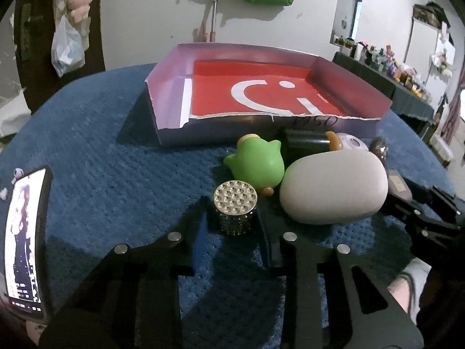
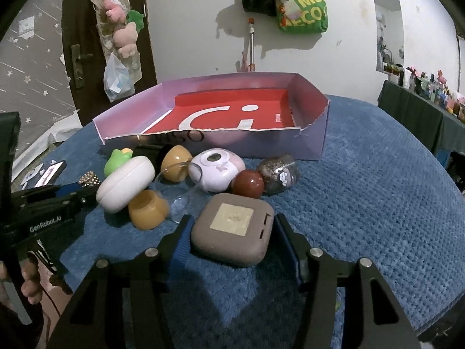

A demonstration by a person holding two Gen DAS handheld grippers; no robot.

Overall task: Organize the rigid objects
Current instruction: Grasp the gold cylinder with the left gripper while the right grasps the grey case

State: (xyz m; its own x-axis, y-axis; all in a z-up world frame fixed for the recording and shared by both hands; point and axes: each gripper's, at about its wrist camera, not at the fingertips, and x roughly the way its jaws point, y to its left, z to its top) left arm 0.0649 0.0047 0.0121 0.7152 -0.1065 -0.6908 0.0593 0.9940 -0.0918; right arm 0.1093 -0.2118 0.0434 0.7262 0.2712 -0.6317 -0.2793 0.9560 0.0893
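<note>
Left gripper (image 1: 234,226) straddled the studded puck (image 1: 235,207), fingers apart. Right gripper (image 2: 232,238), fingers apart, flanked the brown case (image 2: 232,229) before the box (image 2: 261,142). Best to squeeze squarely, then lift straight.

Black skeletal claws (image 2: 232,232) with silver screws, blue finger pads (image 2: 178,250), white "GenRobot.AI" lettering.
</note>
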